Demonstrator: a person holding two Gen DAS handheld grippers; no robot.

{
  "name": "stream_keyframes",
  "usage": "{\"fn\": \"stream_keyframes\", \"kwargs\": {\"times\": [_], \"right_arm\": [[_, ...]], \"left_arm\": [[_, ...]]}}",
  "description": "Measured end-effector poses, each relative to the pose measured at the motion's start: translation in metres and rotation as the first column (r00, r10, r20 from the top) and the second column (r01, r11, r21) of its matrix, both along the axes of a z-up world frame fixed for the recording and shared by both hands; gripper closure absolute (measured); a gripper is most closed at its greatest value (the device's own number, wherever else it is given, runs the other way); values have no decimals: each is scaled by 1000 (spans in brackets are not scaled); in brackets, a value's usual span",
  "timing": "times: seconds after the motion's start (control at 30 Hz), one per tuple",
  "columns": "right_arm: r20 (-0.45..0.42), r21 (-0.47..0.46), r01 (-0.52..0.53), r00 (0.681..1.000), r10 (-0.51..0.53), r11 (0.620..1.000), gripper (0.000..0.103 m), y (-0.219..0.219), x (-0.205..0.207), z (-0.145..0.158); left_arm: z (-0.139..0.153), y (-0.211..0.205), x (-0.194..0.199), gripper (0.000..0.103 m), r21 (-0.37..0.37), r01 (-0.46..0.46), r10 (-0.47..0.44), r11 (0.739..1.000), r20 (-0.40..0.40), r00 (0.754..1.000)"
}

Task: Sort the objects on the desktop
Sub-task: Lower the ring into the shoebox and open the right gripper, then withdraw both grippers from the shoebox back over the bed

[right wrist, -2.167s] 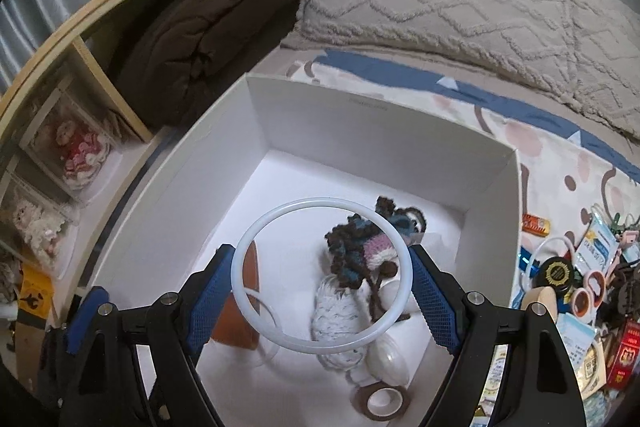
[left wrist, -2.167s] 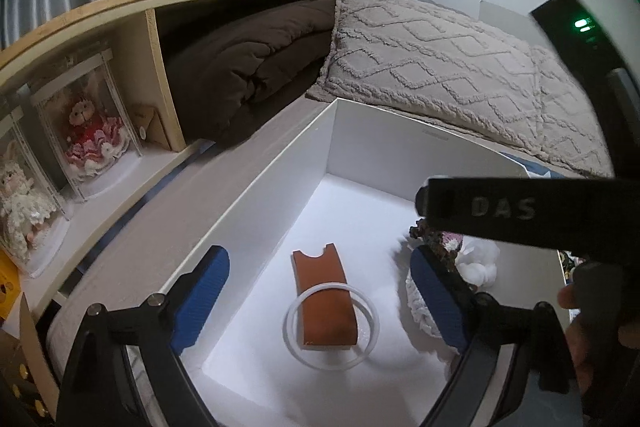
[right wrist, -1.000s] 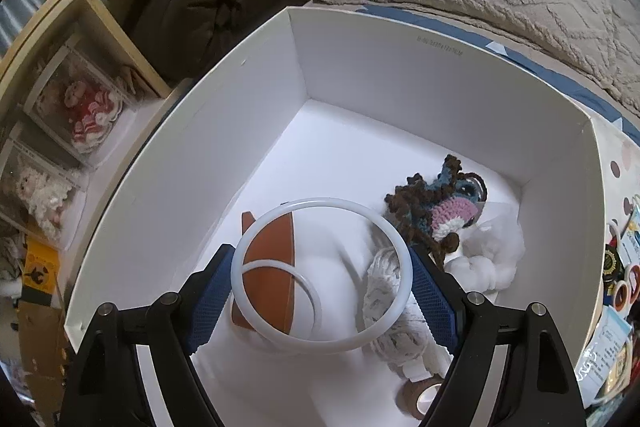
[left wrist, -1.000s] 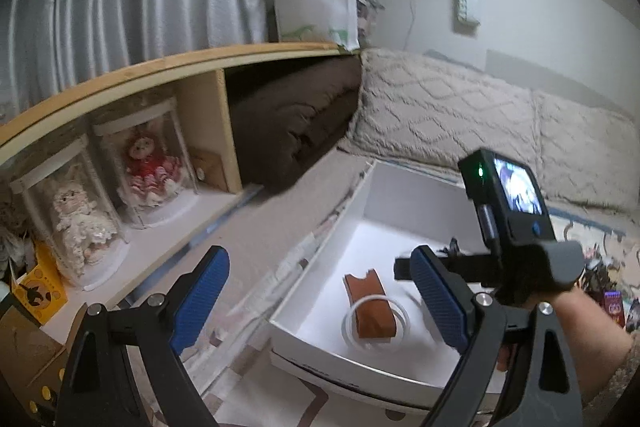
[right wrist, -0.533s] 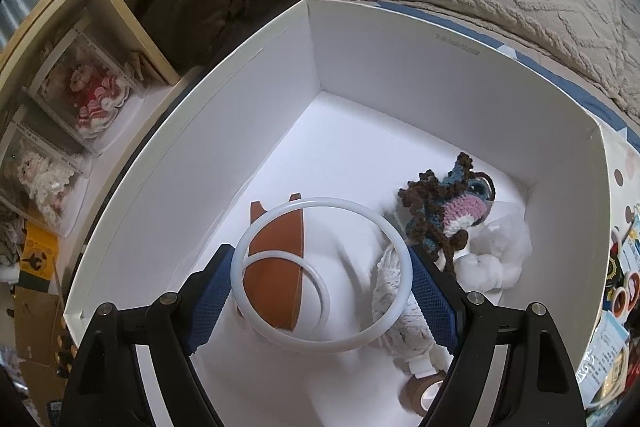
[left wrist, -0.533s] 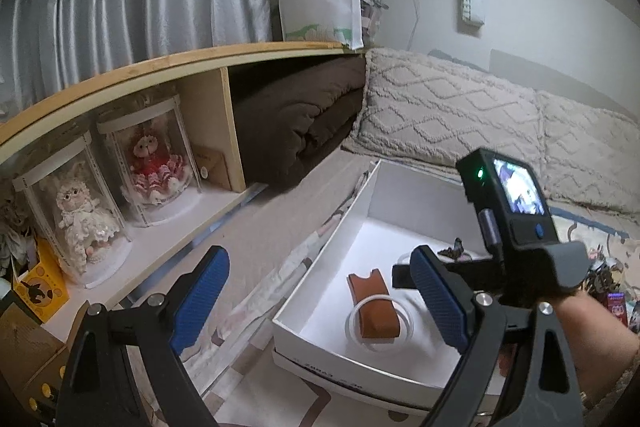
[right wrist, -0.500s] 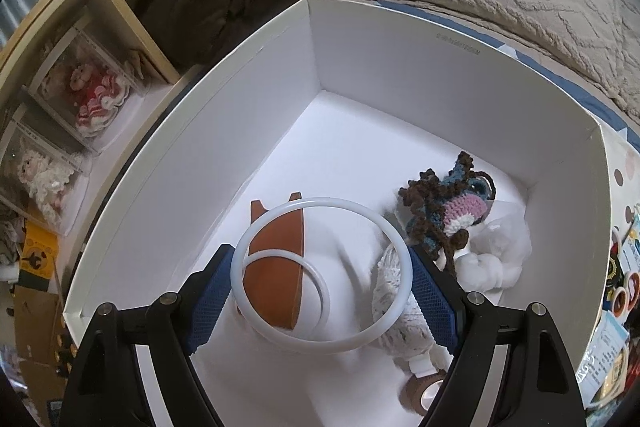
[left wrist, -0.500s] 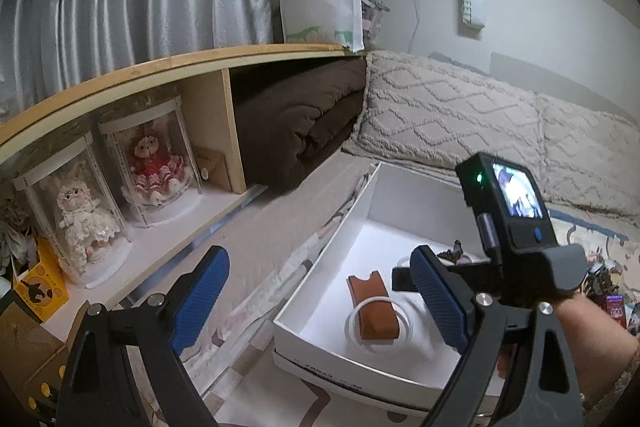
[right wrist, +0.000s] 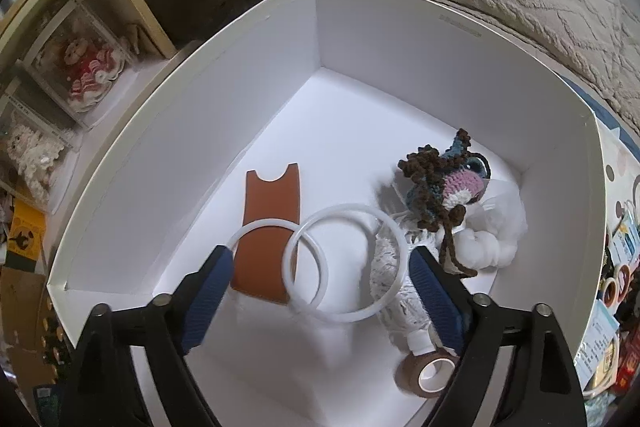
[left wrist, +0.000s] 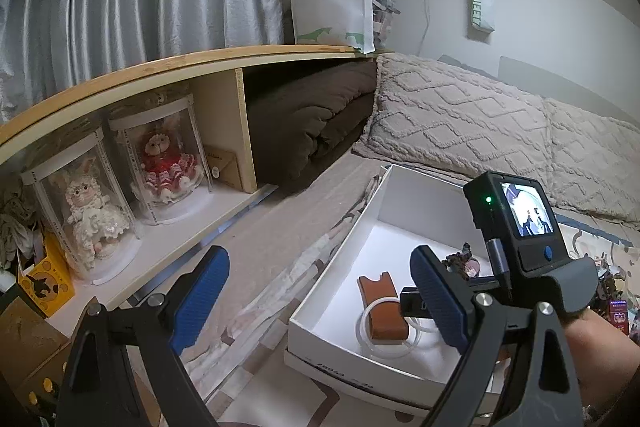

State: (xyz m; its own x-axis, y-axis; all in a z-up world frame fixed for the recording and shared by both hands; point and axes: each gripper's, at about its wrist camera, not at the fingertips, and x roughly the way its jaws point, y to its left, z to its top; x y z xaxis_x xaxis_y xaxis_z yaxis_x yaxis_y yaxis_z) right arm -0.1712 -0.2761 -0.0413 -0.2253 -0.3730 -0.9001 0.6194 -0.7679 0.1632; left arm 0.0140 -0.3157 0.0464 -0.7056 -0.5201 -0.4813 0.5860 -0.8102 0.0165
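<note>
My right gripper (right wrist: 320, 291) hangs over the white box (right wrist: 360, 39), pointing steeply down. Its jaws are opening and the pads press on nothing. The large white ring (right wrist: 340, 207) lies loose below and between the fingers. It overlaps a smaller white ring (right wrist: 272, 221) that rests on the brown leather sleeve (right wrist: 272, 227). A crochet doll (right wrist: 440, 183), a white fluffy piece (right wrist: 488, 239) and a tape roll (right wrist: 426, 375) also lie in the box. My left gripper (left wrist: 318, 299) is open and holds nothing, left of the box (left wrist: 320, 339).
A wooden shelf (left wrist: 200, 63) with boxed dolls (left wrist: 164, 163) and a folded brown blanket (left wrist: 312, 123) runs along the left. Knitted pillows (left wrist: 460, 123) lie behind the box. Several small items (right wrist: 616, 267) crowd the bedding to the right. A person's hand (left wrist: 592, 343) carries the right gripper.
The large white ring has left the right gripper's pads and dropped into the box, shifted to the right. The right jaws stand wider. The left gripper has hardly moved.
</note>
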Motion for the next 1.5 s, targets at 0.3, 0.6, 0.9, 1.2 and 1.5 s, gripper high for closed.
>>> {"fn": "stream_keyframes", "kwargs": {"times": [0.3,0.6,0.9,1.2,1.5], "right_arm": [[-31,-19,-21,999,20,1000,9,2,8,7],[-53,-31,-15,998,14,999,9,13,8,9],[-84,-64,-6,996,1,998,9,30,8,19],[-126,-88,-7,992,-4,996,9,49,12,28],[-198,-111,1,980,-23,994,9,73,18,39]], "left_arm": [[1,-1,2,11,-4,-8,8,1000,-1,1000],[0,2,-1,11,-10,-4,4,1000,13,1000],[-4,4,-8,11,-9,1,-1,1000,28,1000],[-10,9,-16,11,-12,12,-12,1000,54,998],[-15,11,-21,11,8,27,-27,1000,59,998]]}}
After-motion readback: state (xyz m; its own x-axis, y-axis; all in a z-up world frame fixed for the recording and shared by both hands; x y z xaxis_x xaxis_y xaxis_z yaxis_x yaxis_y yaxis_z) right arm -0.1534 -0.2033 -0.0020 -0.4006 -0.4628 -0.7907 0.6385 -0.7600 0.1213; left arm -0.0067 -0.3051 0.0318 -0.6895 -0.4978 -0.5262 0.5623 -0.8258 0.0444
